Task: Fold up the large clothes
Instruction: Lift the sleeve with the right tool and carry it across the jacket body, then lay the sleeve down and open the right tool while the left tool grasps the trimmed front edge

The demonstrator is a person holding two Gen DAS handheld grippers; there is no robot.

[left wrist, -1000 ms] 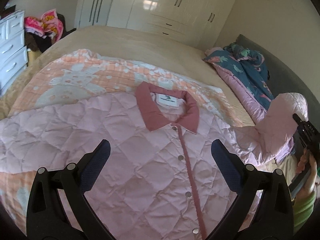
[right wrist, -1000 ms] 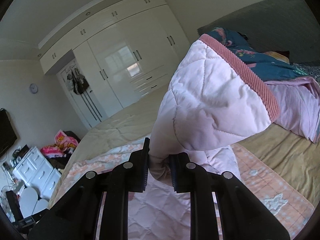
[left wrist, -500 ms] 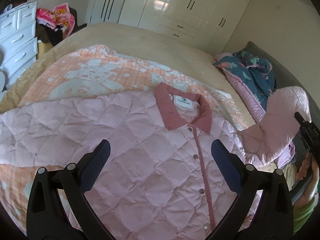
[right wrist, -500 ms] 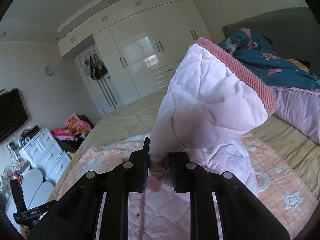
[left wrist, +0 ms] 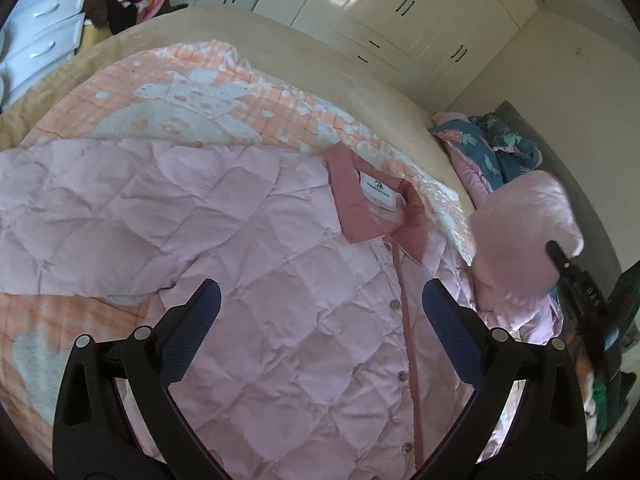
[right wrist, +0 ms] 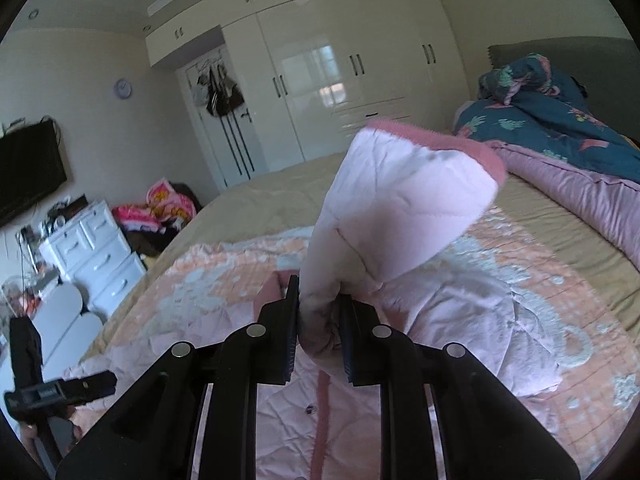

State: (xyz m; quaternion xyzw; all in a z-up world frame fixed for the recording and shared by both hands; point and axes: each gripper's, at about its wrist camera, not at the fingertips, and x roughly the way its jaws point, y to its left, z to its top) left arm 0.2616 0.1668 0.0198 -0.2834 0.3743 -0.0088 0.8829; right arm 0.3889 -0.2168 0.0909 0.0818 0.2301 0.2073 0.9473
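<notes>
A pink quilted jacket [left wrist: 280,280] is laid front side up on an orange patterned blanket [left wrist: 192,92], which is spread over the bed [left wrist: 304,52]. The collar [left wrist: 372,204] is turned toward the wardrobe [left wrist: 360,4], and the button strip runs down the middle, so the garment is presented flat for folding.

The right gripper [right wrist: 318,320] is clamped shut on the end of one sleeve [right wrist: 400,208], near the ribbed cuff [right wrist: 448,144]. The sleeve is held raised above the body of the jacket; this position is judged to be chosen so that the sleeve can be carried inward and laid across the front. The cloth is bunched between the two pads, and the rest of the sleeve hangs free.

The left gripper [left wrist: 320,308] is held over the chest of the jacket with its jaws spread wide and nothing between them. It is judged to be kept ready to press or pinch the fabric while the sleeve is brought over. The other sleeve [left wrist: 80,216] is left stretched out flat on the blanket.

No box or basket is seen. A white chest of drawers [right wrist: 96,252] stands beside the bed with its drawers closed, so its contents cannot be told. A dark blue quilt [right wrist: 552,120] is piled at the head of the bed.
</notes>
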